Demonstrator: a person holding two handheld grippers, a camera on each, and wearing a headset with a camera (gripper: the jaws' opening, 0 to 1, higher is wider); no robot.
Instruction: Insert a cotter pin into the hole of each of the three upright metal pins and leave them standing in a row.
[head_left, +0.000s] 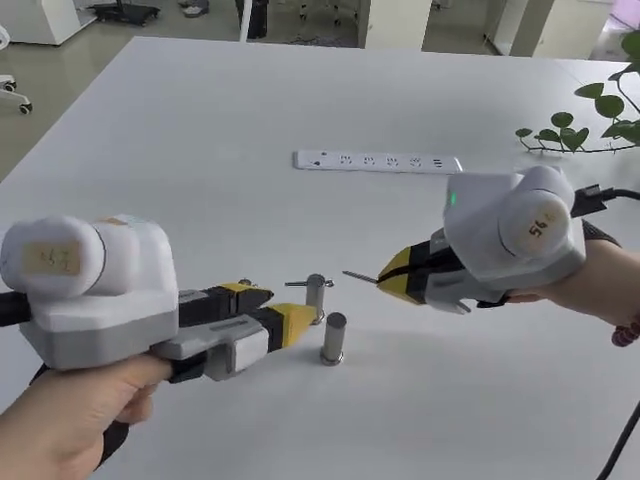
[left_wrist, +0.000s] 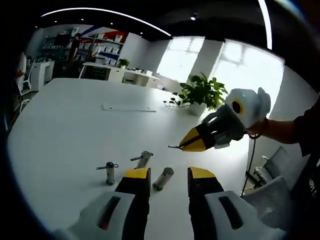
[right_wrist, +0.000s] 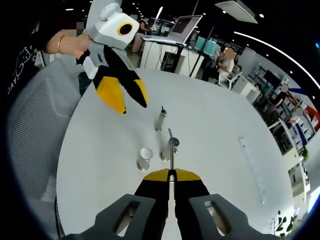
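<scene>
A left hand (head_left: 60, 420) grips the left tool (head_left: 272, 308) at the near edge of the white surface (head_left: 200, 130). Its yellow-tipped jaws are wide apart and hold nothing.

Just past those tips stands the near pin (head_left: 333, 338), a plain steel cylinder, upright. In the left gripper view it shows in the gap between the two jaws, touching neither.

A little farther back is the mid pin (head_left: 316, 296), also upright, with a second cotter (head_left: 297, 284) crosswise through its top. The far pin (left_wrist: 110, 173) stands to the left of these two and carries a third cotter (left_wrist: 106, 165) through its top. In the head view the left tool's upper jaw covers most of it. The three pins make a loose row.

To the right, a right hand (head_left: 590, 285) holds the right tool (head_left: 392, 275). Its jaws are pinched narrow on the held cotter (head_left: 358, 274), which sticks straight out from the tips. The cotter's free end points toward the mid pin's top, near it but apart. In the right gripper view the cotter lines up with that pin.

Well behind the pins, a white power strip (head_left: 378, 161) lies flat. A leafy plant (head_left: 590, 120) sits at the far right edge of the surface.
</scene>
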